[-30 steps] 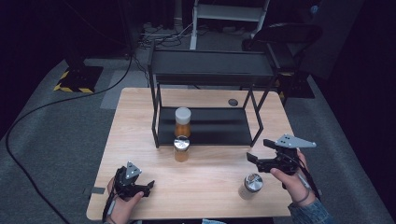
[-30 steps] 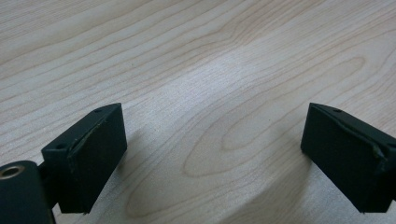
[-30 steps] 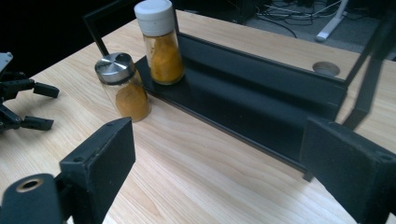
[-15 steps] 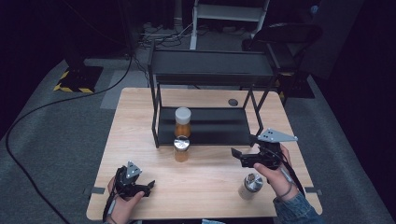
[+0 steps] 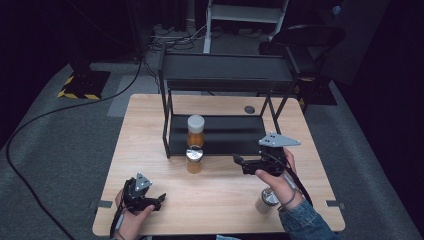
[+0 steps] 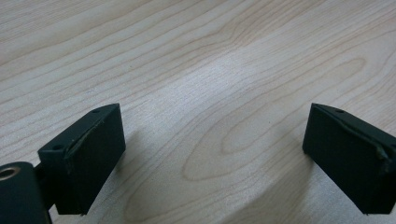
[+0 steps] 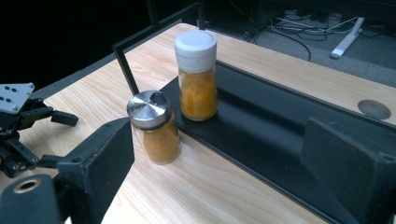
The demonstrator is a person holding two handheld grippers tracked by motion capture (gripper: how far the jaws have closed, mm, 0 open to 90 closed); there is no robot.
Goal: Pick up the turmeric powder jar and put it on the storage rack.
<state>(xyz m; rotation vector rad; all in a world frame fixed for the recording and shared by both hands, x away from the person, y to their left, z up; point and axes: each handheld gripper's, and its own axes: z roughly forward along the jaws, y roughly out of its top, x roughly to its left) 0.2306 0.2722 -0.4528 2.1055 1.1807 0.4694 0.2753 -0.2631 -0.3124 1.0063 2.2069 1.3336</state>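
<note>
Right gripper (image 5: 239, 161), frame centre-right: jaws released, empty, facing steel-capped jar (image 5: 194, 159). Left gripper (image 5: 159, 199), lower left: jaws released.

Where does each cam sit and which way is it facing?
High view: above the person's side, looking forward and down on the table; shows both forearms, left tongs, right tongs.
Left gripper view: on the left tongs, facing bare tabletop between its open jaws.
Right gripper view: on the right tongs, facing the steel-capped jar, white-capped jar and black rack; left tongs at far left.
Shared by high and right gripper views: both jars, rack.
</note>
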